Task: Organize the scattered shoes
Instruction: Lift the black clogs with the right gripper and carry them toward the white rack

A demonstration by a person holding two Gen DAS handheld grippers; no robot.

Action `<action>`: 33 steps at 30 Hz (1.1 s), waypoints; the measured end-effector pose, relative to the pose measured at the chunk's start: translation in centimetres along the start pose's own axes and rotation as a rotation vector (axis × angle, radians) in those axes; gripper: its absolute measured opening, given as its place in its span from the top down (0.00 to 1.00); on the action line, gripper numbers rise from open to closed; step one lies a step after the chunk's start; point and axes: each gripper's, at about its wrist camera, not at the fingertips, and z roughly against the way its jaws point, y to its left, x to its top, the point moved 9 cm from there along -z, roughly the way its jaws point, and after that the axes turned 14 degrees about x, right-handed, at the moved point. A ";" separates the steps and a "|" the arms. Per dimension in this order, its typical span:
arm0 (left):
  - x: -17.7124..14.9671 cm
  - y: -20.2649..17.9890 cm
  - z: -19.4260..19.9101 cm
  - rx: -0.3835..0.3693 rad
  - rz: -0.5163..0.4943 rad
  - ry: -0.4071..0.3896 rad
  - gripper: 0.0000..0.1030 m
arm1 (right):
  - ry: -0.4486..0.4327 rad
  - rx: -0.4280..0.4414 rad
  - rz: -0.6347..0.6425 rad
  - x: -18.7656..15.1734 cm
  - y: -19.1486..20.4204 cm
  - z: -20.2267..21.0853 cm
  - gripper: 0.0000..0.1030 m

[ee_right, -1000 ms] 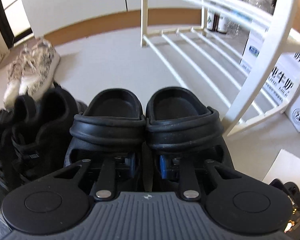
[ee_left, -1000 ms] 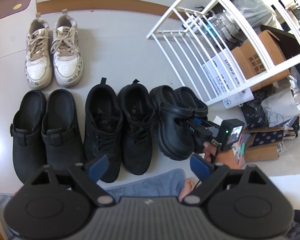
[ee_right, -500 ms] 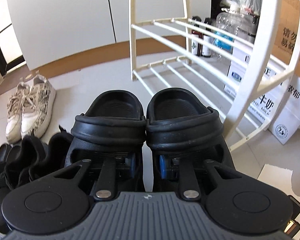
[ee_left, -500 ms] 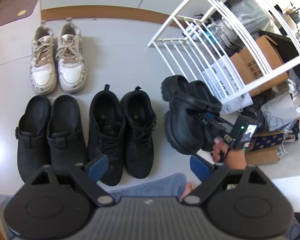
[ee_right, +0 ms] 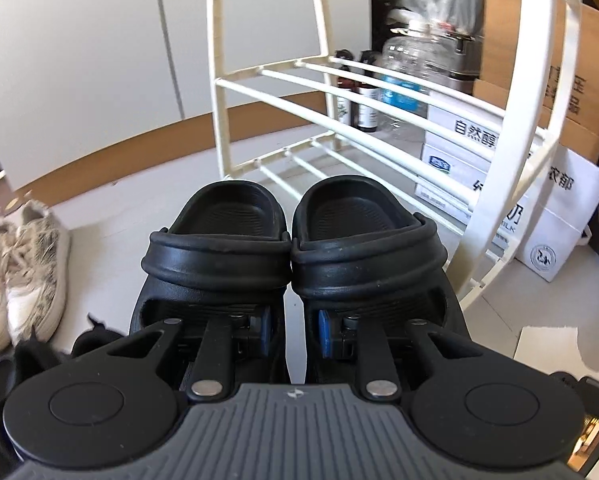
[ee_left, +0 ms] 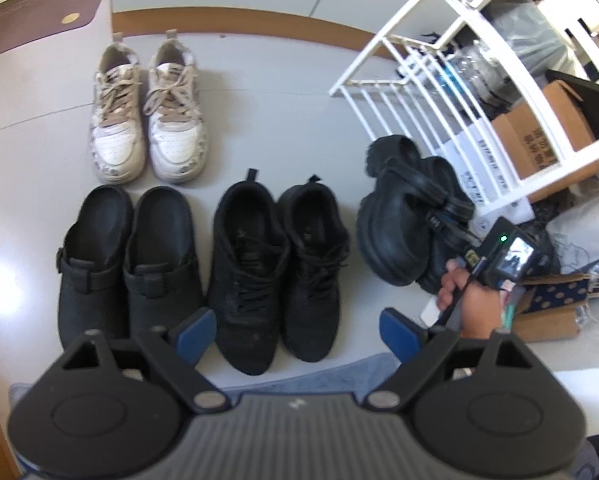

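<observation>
Daylight, bright and even in both views; floor reads pale grey, slightly washed. Hard glare patch at left edge of the left wrist view, mid-height. Shoe shadows soft, short. Black sneakers and black clogs lose detail, near-solid dark. Strong fisheye: white rack bars bow in right wrist view, corners vignette to black. Left wrist view soft overall, upper right clutter smeared. Right wrist view: white sneakers at left edge streaked with blur; held black sandals in centre sharp. Rack uprights at top right overexposed.
</observation>
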 end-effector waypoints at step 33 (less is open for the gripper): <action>2.5 4.6 -5.1 0.082 0.138 0.109 0.12 | -0.177 -0.286 -0.396 4.8 -4.6 -9.6 0.75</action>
